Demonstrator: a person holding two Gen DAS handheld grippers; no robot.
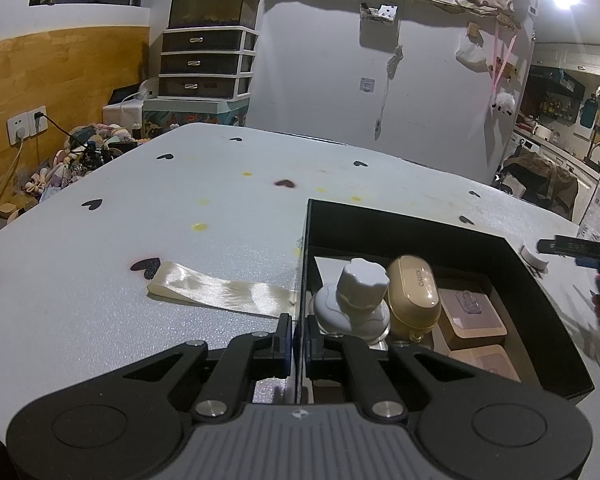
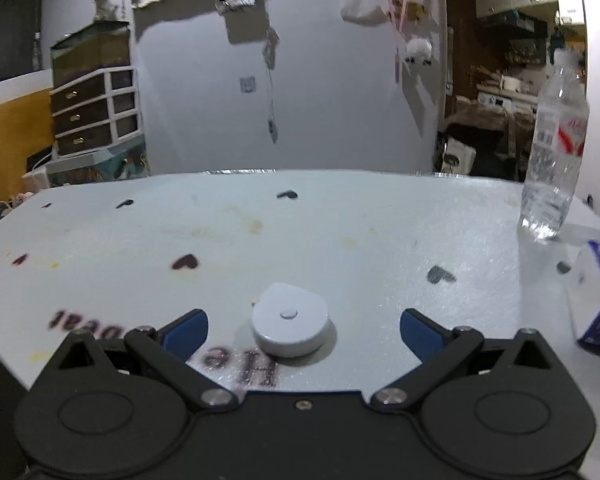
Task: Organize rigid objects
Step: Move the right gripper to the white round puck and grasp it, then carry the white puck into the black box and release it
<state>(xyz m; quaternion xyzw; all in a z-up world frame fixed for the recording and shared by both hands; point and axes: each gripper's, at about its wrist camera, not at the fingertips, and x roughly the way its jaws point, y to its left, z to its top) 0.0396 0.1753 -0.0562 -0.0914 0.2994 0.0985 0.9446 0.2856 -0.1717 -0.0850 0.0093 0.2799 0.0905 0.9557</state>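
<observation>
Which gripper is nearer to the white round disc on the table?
Right. The right gripper is open with the white round disc between its fingers. The left gripper is shut on the black box wall, away from it.

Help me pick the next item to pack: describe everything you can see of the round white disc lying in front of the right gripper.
The round white disc is a low, thick puck, apparently smooth plastic, with a small raised button at the centre of its flat top. One side of its outline comes to a blunt corner. It lies flat on the pale heart-printed table, beside dark printed lettering. It sits between the open blue pads of the right gripper, which do not touch it. It looks slightly blurred.
</observation>
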